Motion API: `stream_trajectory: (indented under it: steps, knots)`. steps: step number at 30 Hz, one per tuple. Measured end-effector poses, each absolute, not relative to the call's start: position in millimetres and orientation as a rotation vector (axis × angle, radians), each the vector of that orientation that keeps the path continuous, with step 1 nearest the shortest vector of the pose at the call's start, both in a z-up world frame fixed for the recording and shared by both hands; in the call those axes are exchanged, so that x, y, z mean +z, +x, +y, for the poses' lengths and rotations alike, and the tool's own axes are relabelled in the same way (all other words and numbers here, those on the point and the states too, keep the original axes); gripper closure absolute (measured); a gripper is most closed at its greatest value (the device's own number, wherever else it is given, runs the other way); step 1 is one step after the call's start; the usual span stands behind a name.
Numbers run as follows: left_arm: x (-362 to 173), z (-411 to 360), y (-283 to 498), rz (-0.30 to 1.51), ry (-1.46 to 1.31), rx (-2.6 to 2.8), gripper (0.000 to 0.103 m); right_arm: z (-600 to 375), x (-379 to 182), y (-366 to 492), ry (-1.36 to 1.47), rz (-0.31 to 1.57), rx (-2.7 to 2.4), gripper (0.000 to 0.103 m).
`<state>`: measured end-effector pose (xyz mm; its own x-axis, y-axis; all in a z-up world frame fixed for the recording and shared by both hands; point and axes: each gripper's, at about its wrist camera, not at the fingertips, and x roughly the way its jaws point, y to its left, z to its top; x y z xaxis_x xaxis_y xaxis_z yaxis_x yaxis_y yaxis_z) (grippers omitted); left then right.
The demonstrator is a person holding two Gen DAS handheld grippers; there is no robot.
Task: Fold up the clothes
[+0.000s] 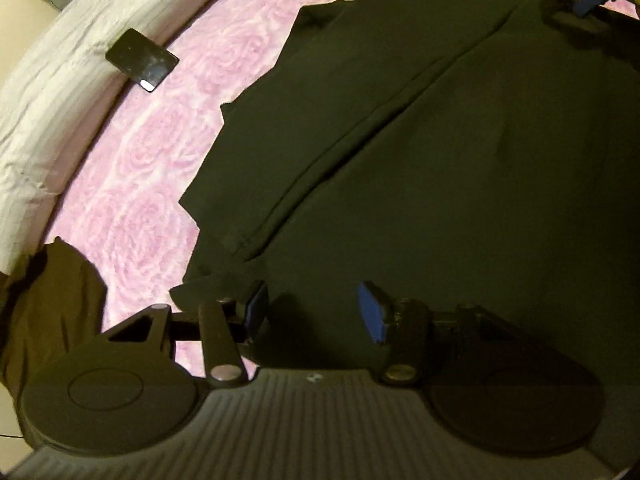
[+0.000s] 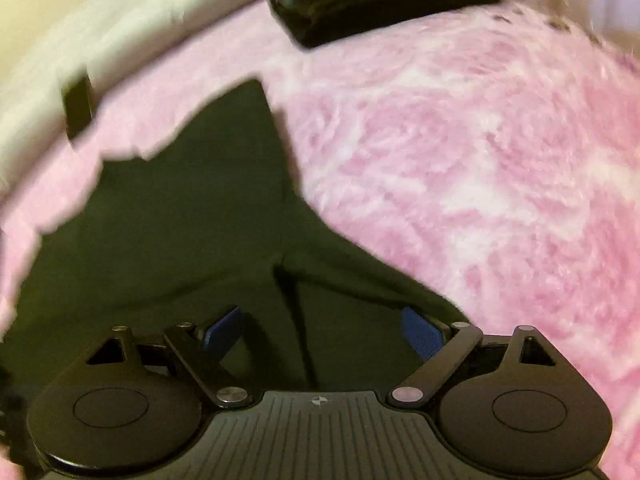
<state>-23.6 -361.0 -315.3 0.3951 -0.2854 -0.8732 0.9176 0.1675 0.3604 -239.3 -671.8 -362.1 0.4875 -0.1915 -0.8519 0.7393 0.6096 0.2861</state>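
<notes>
The left tool (image 1: 314, 312) hung released, blue pads wide apart, just over the near edge of the dark green cloth garment (image 1: 420, 152) spread on the pink rose-patterned bed cover (image 1: 160, 160). The right tool (image 2: 322, 334) was equally wide, empty, over the garment's far right part.

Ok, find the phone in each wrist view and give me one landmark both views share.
Left wrist: the phone lies upper left, where the white bedding meets the pink blanket.
Right wrist: a blurred dark slab at the left edge, on the same border; probably the phone.
Shared landmark: the dark garment spread on the pink blanket.
</notes>
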Motion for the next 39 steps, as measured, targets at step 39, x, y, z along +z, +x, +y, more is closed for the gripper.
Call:
stream_trajectory:
  steps: [39]
  knots:
    - [-259.3,-157.0,-284.4,0.78,1.016,-1.191,0.052,-488.8,-222.6,-417.6,0.124,1.167,-0.386,0.013]
